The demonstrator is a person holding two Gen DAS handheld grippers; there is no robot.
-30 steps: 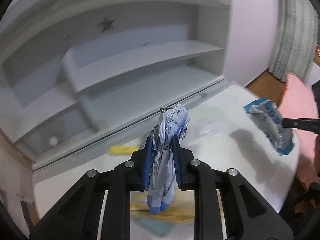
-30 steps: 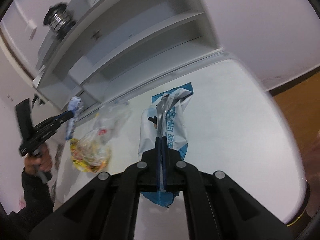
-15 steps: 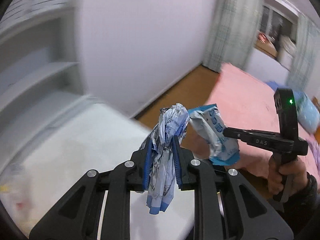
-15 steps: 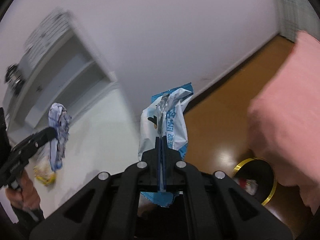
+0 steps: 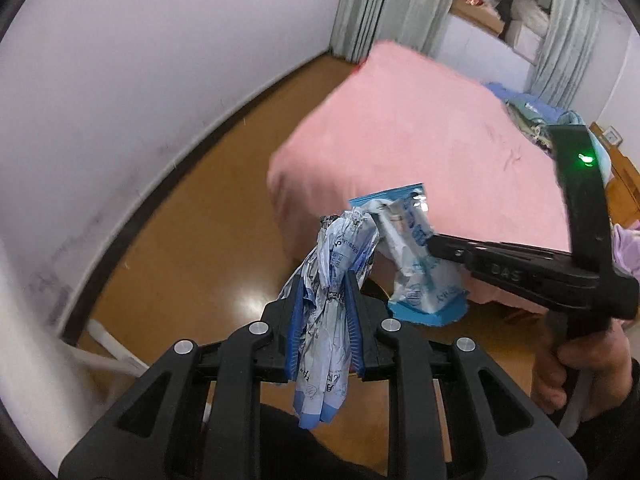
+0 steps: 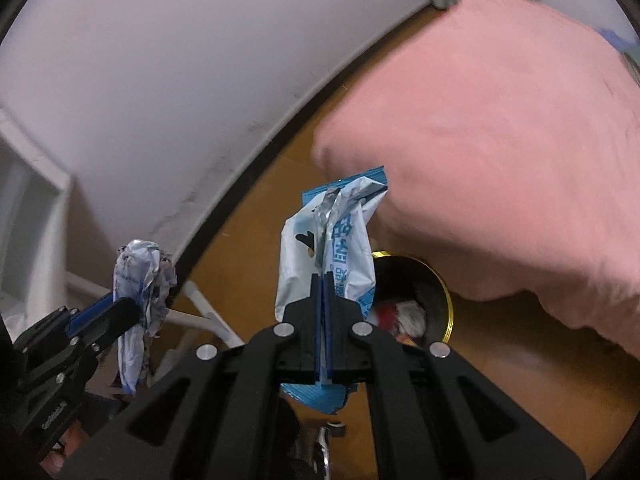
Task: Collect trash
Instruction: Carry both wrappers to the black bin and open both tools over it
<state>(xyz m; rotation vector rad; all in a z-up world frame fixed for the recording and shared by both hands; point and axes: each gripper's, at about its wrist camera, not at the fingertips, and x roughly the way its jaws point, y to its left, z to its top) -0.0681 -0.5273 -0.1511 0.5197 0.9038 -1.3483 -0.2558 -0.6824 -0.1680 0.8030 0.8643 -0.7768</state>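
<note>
Here, crumpled wrapper [image 5: 330, 312] inside left gripper [image 5: 325, 330].

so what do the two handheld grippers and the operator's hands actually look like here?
Both are matte black linkage frames with silver pivot pins and blue ribbed finger pads. The left gripper has two pins per side; the right gripper shows embossed lettering on its arm, an upright black handle and a lit green LED. The right hand is bare, with a dark sleeve. No cables visible.

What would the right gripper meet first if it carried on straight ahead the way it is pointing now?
Probably the edge of the pink bed, though depth is unclear. The right gripper, shut on the blue-and-white wrapper, points there; the trash bin sits lower.
</note>
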